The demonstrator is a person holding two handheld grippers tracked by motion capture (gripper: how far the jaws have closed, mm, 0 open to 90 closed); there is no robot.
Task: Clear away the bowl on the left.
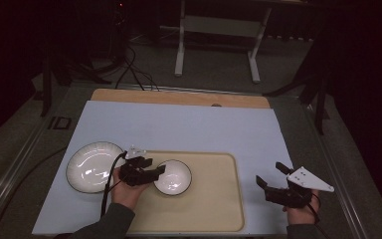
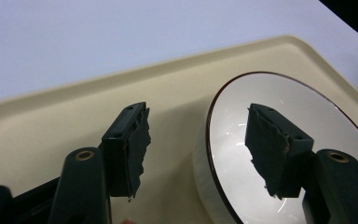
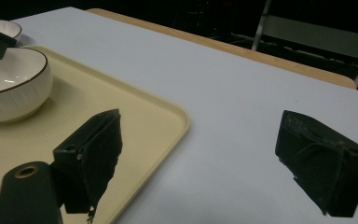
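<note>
One bowl (image 1: 172, 177), one plate (image 1: 94, 167), one tray (image 1: 219, 209), two grippers.

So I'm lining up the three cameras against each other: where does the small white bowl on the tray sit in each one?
High view: the bowl is left of centre, on the tray's left part, at the left gripper.
Left gripper view: lower right, its rim between the open jaws.
Right gripper view: far left edge.
Shared landmark: the cream tray.
</note>
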